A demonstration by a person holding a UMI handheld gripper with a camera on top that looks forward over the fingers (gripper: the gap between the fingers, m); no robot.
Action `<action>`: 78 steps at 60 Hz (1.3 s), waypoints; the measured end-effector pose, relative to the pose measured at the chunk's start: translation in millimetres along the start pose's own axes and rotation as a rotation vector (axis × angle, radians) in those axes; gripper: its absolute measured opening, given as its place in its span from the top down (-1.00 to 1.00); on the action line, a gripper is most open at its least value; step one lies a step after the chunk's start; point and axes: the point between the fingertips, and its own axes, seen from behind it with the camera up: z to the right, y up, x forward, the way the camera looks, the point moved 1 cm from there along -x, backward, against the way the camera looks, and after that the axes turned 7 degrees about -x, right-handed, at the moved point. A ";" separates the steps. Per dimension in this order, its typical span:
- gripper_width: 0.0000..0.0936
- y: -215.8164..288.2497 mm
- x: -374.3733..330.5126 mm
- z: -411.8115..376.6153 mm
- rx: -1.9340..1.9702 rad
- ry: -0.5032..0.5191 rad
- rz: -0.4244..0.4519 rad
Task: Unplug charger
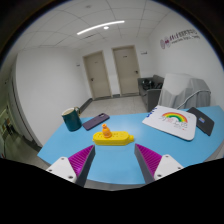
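A flat yellow block with an orange knob on top lies on the blue table, just ahead of my fingers. I cannot tell whether it is a socket strip with a plug in it. My gripper is open and empty. Its left magenta pad and right magenta pad stand wide apart over bare table, short of the yellow block. No cable shows.
A dark green cup stands at the table's far left. A dark flat object lies beyond the yellow block. A white sheet with a rainbow drawing and a dark device lie to the right. Two doors stand beyond.
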 end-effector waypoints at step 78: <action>0.83 6.2 83.4 121.5 -0.064 -0.425 -0.246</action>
